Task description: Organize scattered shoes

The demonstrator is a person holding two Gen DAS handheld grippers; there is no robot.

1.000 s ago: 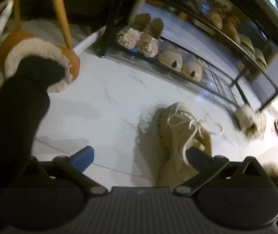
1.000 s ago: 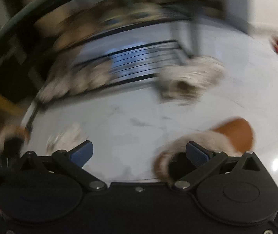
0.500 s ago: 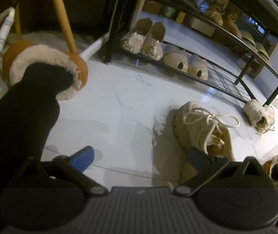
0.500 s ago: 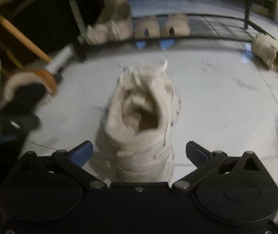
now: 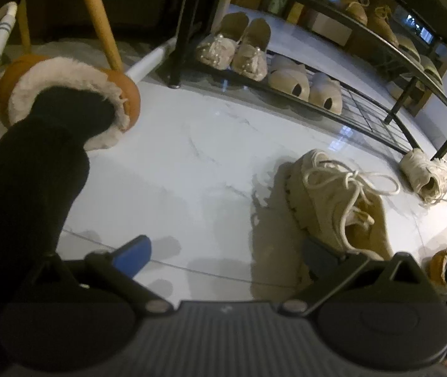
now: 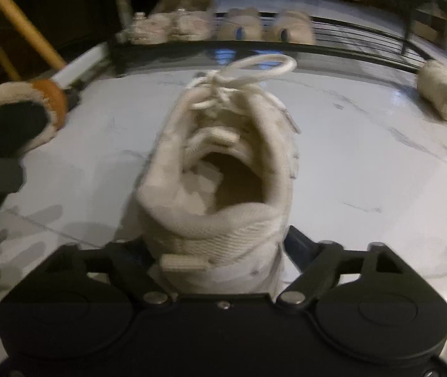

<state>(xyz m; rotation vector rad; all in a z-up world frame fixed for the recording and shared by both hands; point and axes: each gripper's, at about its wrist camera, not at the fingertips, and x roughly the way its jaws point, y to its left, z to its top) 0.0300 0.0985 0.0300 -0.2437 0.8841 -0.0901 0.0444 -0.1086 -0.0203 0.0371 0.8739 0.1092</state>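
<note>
on the pale marble floor (image 5: 192, 163), just in front of the shoe rack (image 5: 349, 106), the cream sneaker (image 6: 223, 188) lies with its heel toward us, and our right tool (image 6: 220, 251) has its fingers either side of that heel; they look to be touching the knit, but with the blur we cannot tell whether the grip is fully made. to do this well, we judge we should squeeze low on the firm heel cup, not the soft collar, and keep the loose laces (image 6: 248, 69) clear before lifting toward the bare wire stretch of the rack's bottom shelf, beside the beige slippers (image 5: 305, 84). our right tool comes in low and nearly level, pointing along the shoe toward the rack. our left tool (image 5: 226, 251) hovers beside it, spread wide and gripping nothing, angled down at the floor. a second cream sneaker (image 5: 424, 172) lies on its side near the rack's leg, well apart, likely next.
</note>
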